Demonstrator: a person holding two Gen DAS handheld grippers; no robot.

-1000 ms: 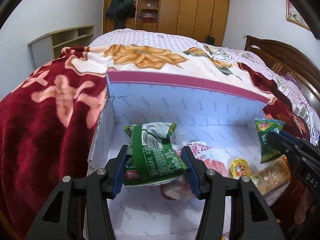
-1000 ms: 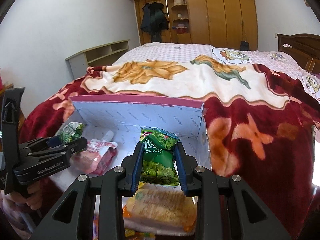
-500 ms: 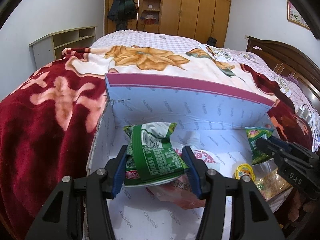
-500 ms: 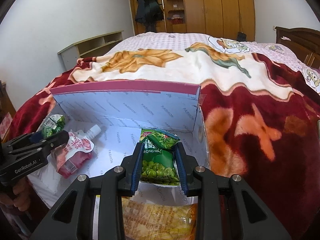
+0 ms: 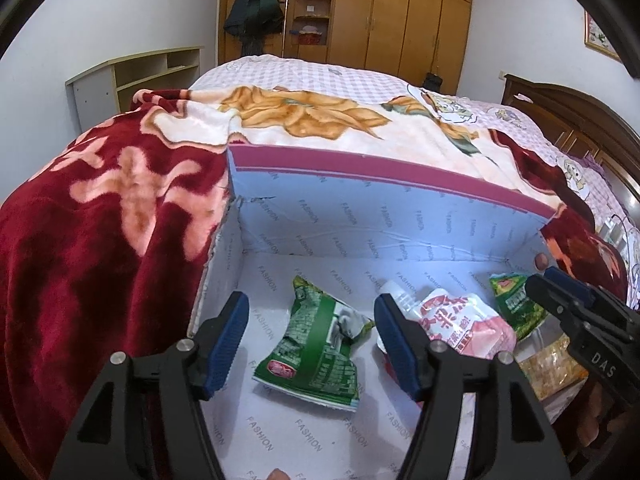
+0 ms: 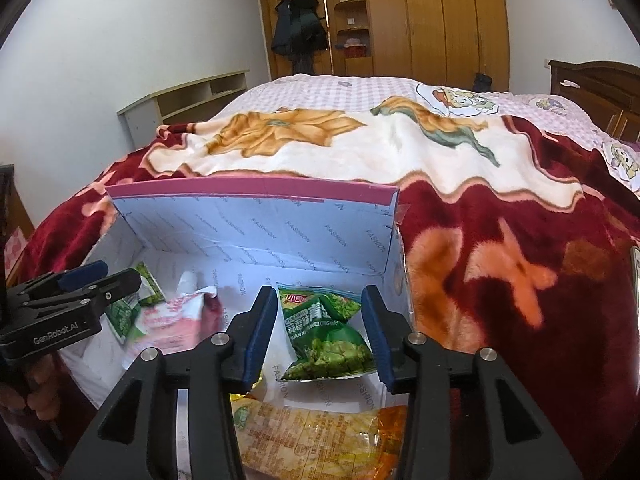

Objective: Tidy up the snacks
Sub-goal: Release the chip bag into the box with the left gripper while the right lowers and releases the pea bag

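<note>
A bedroom: a bed under a dark red floral blanket (image 5: 100,248), wooden wardrobes (image 5: 400,16) along the far wall, a low open shelf unit (image 5: 136,76) against the left wall. At the near edge of the bed sits an open cardboard box (image 5: 360,220), pale blue inside with "FASHION" print and a magenta rim on its tall back wall; the blanket presses against its left and right walls.

The left gripper (image 5: 310,334) hangs over the box's left half, and its jaws have just been opening: the blue pads stand spread, clear of the green snack packet (image 5: 316,348) that lies crumpled on the box floor between them, with bare floor on the packet's left up to the box's left wall. Just to its right lies a pink-and-white drink pouch (image 5: 464,320) with a white cap, reaching under the right-hand pad.

The right gripper (image 6: 320,332) is over the box's right half, close to the right wall. Its jaws have also just been opening; the green pea packet (image 6: 324,332) rests between the pads on the floor near the back right corner, with a gap on each side. At the box's near edge lies an orange-yellow cracker pack (image 6: 312,436). The middle of the floor along the back wall is bare.
</note>
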